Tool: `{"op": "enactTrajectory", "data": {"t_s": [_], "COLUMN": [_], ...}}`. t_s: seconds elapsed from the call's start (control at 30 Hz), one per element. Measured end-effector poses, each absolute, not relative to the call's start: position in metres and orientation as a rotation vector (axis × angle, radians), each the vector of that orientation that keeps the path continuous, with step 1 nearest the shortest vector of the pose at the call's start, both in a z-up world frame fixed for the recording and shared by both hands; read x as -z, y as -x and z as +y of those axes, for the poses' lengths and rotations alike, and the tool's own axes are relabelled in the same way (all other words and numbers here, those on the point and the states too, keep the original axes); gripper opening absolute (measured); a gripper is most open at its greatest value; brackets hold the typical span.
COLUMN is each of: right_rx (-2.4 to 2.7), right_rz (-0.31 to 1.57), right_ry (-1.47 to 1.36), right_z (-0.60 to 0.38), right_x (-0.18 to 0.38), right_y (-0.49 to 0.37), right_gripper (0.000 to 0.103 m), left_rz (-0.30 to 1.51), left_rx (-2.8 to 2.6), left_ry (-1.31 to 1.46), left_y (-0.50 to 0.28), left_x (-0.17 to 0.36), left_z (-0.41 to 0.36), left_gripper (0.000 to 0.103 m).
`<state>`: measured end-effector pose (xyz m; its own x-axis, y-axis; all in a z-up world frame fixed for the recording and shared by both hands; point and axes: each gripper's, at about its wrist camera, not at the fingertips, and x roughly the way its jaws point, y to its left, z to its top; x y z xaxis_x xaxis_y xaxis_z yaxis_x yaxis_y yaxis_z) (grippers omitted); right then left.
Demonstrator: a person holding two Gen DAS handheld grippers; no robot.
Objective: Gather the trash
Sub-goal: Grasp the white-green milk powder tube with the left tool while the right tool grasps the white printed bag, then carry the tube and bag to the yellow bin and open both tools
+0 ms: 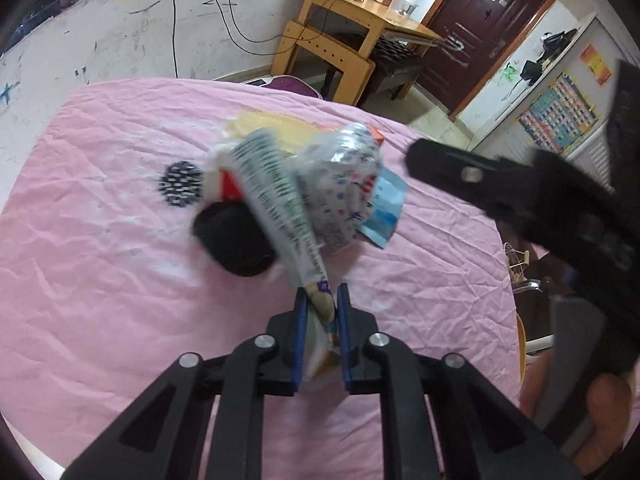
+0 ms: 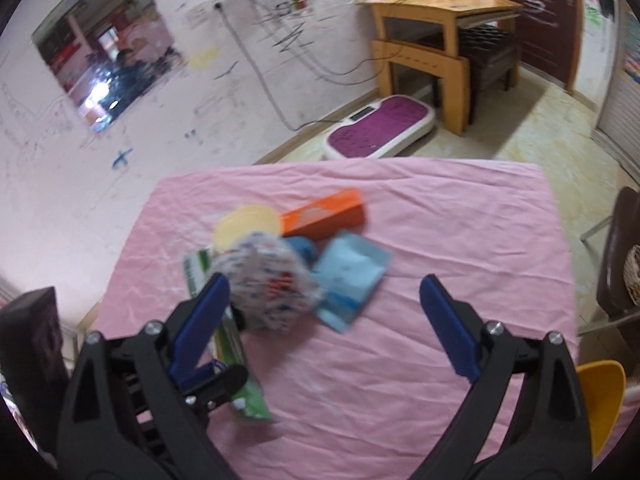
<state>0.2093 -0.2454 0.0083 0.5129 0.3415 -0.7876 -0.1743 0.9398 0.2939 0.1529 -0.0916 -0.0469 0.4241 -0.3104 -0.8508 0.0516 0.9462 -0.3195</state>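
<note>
My left gripper (image 1: 322, 293) is shut on the near end of a long white-and-green wrapper (image 1: 276, 200), which slants up over the trash pile. Around it lie a crumpled printed bag (image 1: 344, 184), a light blue packet (image 1: 386, 210), a black round piece (image 1: 232, 244) and a yellow lid (image 1: 272, 124). In the right wrist view my right gripper (image 2: 324, 284) hangs open just above the printed bag (image 2: 272, 280) and the blue packet (image 2: 348, 276), touching nothing. An orange box (image 2: 324, 214) lies behind them. A finger (image 1: 472, 176) of the right gripper shows in the left wrist view.
The pile lies on a table under a wrinkled pink cloth (image 2: 460, 220). Beyond the far edge a purple-topped platform (image 2: 380, 128) sits on the floor beside a wooden desk (image 2: 440, 4). A yellow chair (image 2: 600, 400) and a brown chair (image 2: 620, 240) stand at the right.
</note>
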Motion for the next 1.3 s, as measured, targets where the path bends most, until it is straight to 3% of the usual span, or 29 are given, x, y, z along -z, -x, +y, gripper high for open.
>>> {"op": "enactTrajectory", "data": {"t_s": [0.27,0.3,0.33,0.4,0.47,0.53,0.87,1.03,1.07,1.13,1.17,1.2,1.3], "right_rx": [-0.332,-0.318,-0.309,-0.283,-0.260,-0.254,-0.276,-0.267,-0.256,-0.242,-0.228,-0.219,-0.185], "right_rz": [1.033,1.032,1.035,1.040,1.045,1.039,0.956,0.913,0.900,0.889,0.882,0.877,0.865], "right_ry": [-0.127,-0.116,-0.105,-0.080,-0.057,-0.065,-0.074,-0.098,-0.106,-0.118,-0.125,-0.131,-0.155], "right_z": [-0.196,-0.193,-0.191,-0.185,-0.183,-0.186,-0.198,-0.221,-0.230,-0.244,-0.254,-0.261,-0.288], "right_x": [0.013,0.015,0.017,0.021,0.024,0.023,-0.001,-0.015,-0.019,-0.023,-0.024,-0.025,-0.026], "right_y": [-0.223,-0.223,-0.225,-0.227,-0.228,-0.228,-0.212,-0.200,-0.196,-0.191,-0.187,-0.184,-0.174], "right_gripper": [0.092,0.087,0.066,0.053,0.026,0.021,0.018,0.018,0.018,0.018,0.018,0.018,0.018], "left_rz": [1.066,1.067,1.067,1.068,1.070,1.072,1.049,1.137,1.130,1.135,1.133,1.134,1.132], "left_rx": [0.183,0.179,0.175,0.176,0.180,0.187,0.198,0.199,0.179,0.184,0.185,0.188,0.189], "left_ry": [0.258,0.266,0.272,0.278,0.282,0.287,0.289,0.286,0.266,0.269,0.270,0.273,0.267], "left_y": [-0.147,-0.148,-0.149,-0.149,-0.151,-0.149,-0.147,-0.161,-0.162,-0.166,-0.167,-0.170,-0.173], "left_x": [0.030,0.030,0.030,0.030,0.031,0.031,0.017,0.029,0.030,0.032,0.032,0.033,0.036], "left_z": [-0.050,-0.046,-0.041,-0.035,-0.032,-0.032,-0.023,-0.025,-0.026,-0.027,-0.028,-0.028,-0.036], "left_gripper": [0.008,0.008,0.008,0.008,0.008,0.008,0.008,0.010,0.015,0.038,0.056,0.063,0.064]}}
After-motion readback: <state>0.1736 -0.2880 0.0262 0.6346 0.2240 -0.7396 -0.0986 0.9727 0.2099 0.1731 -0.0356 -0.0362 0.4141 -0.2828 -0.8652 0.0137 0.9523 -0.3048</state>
